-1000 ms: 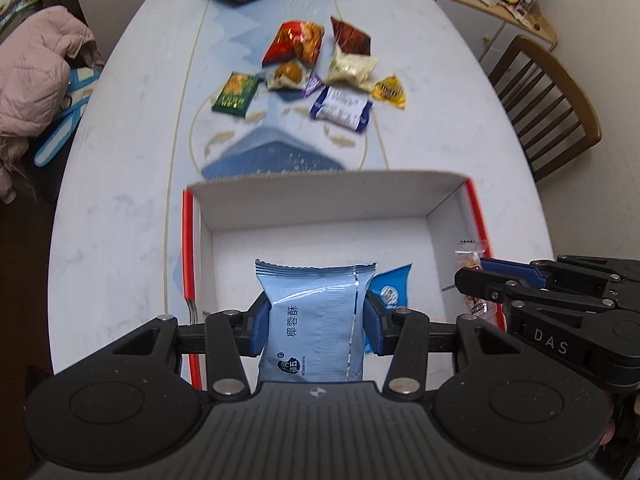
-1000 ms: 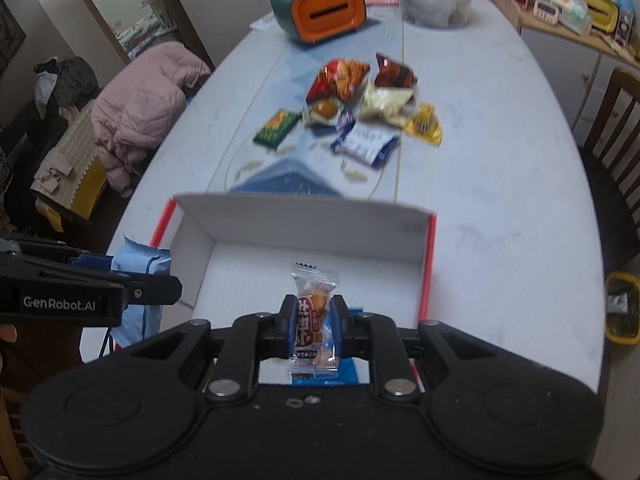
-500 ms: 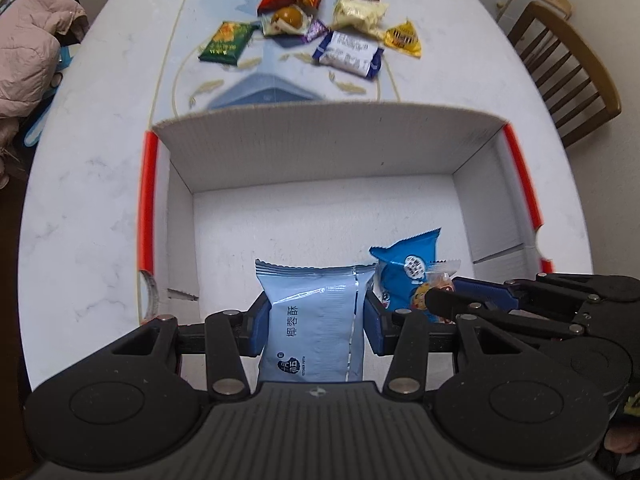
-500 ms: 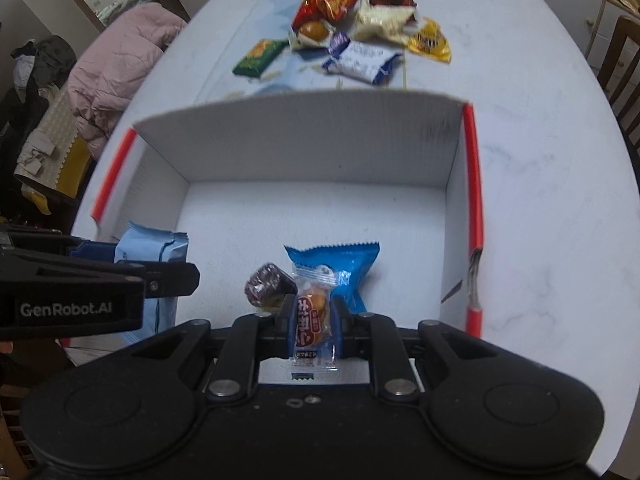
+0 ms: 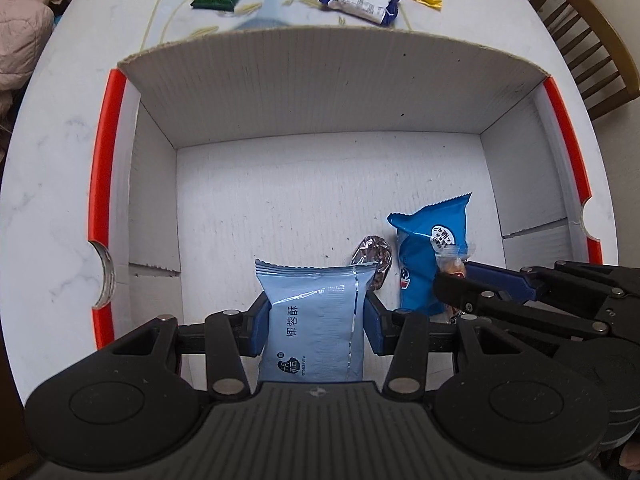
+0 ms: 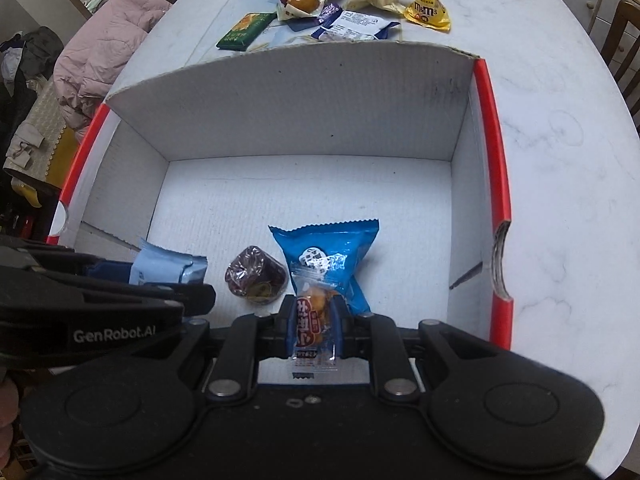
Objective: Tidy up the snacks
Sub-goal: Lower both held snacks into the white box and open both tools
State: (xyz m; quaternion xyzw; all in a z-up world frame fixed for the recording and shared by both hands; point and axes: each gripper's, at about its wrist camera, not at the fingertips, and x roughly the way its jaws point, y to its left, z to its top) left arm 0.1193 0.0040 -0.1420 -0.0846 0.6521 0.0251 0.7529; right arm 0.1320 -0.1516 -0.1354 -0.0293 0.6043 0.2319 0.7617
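Both grippers dropped inside box [image 5: 328, 92]; open floor lies ahead.

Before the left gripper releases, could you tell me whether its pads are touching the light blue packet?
Touching. The left wrist view shows the left gripper with both blue pads pressed against the sides of the light blue packet, no gap.
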